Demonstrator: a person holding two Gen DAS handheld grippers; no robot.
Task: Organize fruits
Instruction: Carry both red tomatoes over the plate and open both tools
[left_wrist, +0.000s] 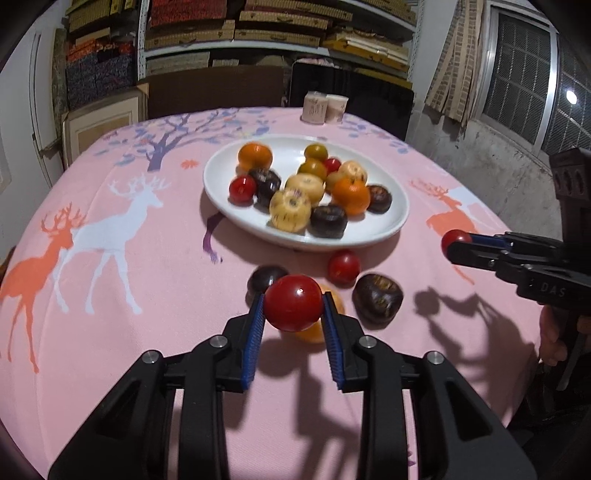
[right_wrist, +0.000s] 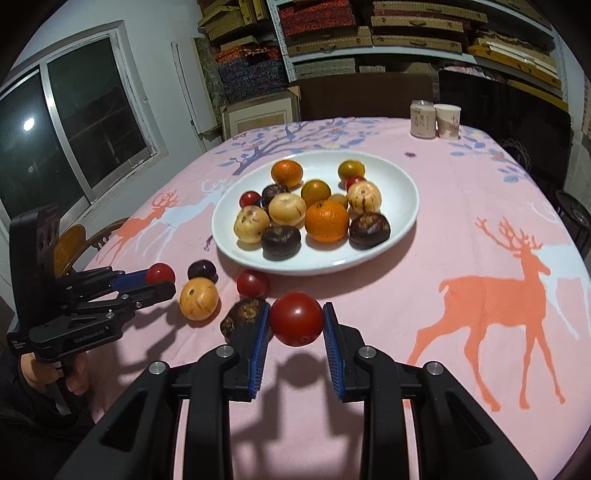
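Nearest, the left gripper (left_wrist: 293, 310) is clamped on a red tomato (left_wrist: 293, 308) – and the right gripper (right_wrist: 297, 319) pinches another tomato (right_wrist: 295, 318) likewise, both clear of the cloth. They look light, smooth-skinned, easily bruised; gripping across the widest part seems best. Beyond, loose fruit (right_wrist: 198, 298) lies on the tablecloth (right_wrist: 461, 229), then the white plate (right_wrist: 402, 221) – heaped.

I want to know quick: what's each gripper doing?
Left gripper: shut on a red tomato.
Right gripper: shut on another red tomato.

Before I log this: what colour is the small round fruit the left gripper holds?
Red, clearest in the left wrist view.
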